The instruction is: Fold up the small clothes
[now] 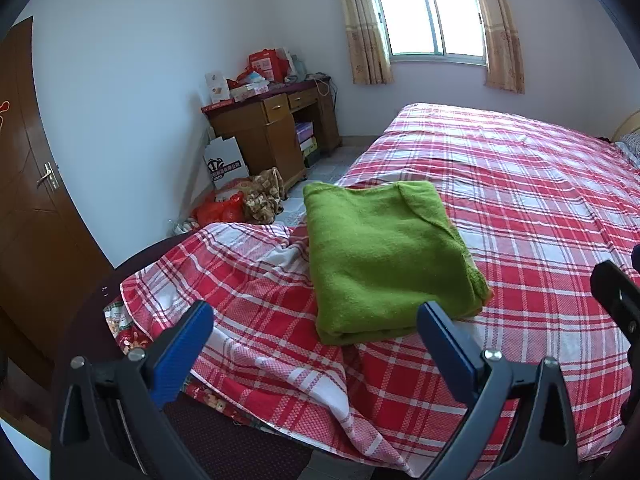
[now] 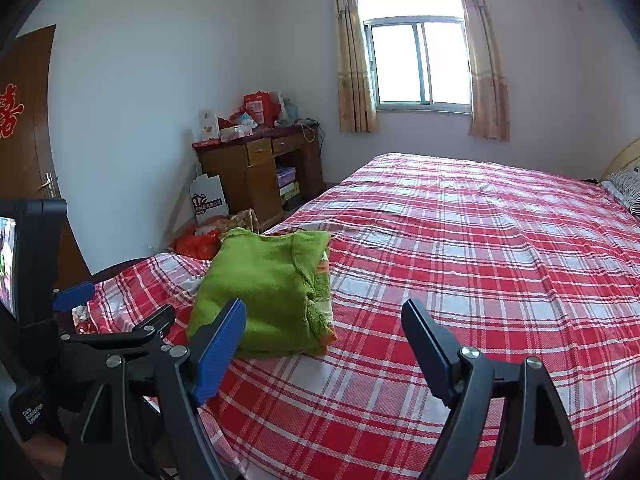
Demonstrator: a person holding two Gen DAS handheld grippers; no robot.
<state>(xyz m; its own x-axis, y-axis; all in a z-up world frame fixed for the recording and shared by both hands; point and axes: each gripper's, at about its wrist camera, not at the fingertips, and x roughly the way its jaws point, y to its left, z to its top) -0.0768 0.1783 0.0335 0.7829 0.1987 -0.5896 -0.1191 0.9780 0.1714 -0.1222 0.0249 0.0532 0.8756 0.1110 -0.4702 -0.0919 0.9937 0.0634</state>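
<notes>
A green knitted garment (image 1: 384, 256) lies folded into a neat rectangle on the red plaid bed sheet (image 1: 540, 208), near the bed's foot corner. My left gripper (image 1: 316, 312) hovers just short of its near edge, jaws wide apart and holding nothing. In the right wrist view the same green garment (image 2: 264, 292) lies ahead and to the left. My right gripper (image 2: 324, 312) is open over the red plaid bed sheet (image 2: 480, 264), its left blue pad (image 2: 222, 344) close to the garment's near corner. The left gripper (image 2: 74, 294) shows at the left edge there.
The bed's foot edge and rumpled sheet corner (image 1: 256, 240) lie to the left. Beyond stand a wooden desk (image 1: 272, 128) piled with boxes, bags on the floor (image 1: 236, 200), a brown door (image 1: 32, 184) and a curtained window (image 1: 430, 20). Pillows (image 2: 626, 188) lie far right.
</notes>
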